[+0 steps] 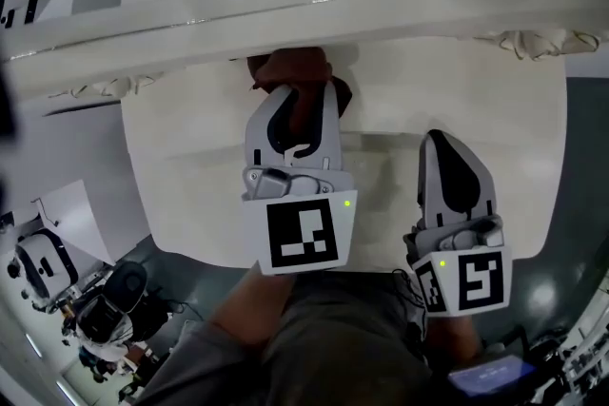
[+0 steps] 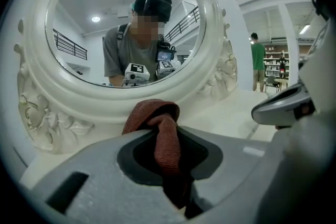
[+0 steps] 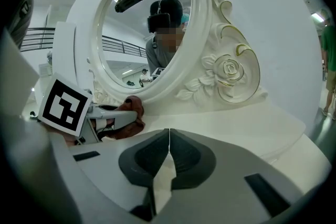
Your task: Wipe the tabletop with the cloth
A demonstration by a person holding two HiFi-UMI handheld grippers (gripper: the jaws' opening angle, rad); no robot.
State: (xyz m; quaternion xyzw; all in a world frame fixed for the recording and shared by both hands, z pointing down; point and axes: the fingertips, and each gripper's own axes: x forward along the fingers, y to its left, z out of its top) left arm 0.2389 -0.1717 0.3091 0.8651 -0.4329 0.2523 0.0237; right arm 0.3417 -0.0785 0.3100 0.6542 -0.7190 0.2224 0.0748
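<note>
A reddish-brown cloth (image 1: 290, 71) lies bunched on the white tabletop (image 1: 447, 100), just in front of the mirror's base. My left gripper (image 1: 297, 98) is shut on the cloth. In the left gripper view a fold of the cloth (image 2: 157, 115) stands up between the jaws of my left gripper (image 2: 168, 139). My right gripper (image 1: 436, 140) hovers over the tabletop to the right, nearer the front edge. In the right gripper view my right gripper (image 3: 169, 132) is shut with nothing in it. That view also shows the cloth (image 3: 132, 108) and the left gripper (image 3: 107, 119) at the left.
An oval mirror in a white carved frame (image 2: 123, 99) stands at the back of the table, with rose ornaments (image 3: 228, 71) at its foot. The table's rounded front edge (image 1: 381, 263) is close to my body. Grey floor (image 1: 580, 157) lies to the right.
</note>
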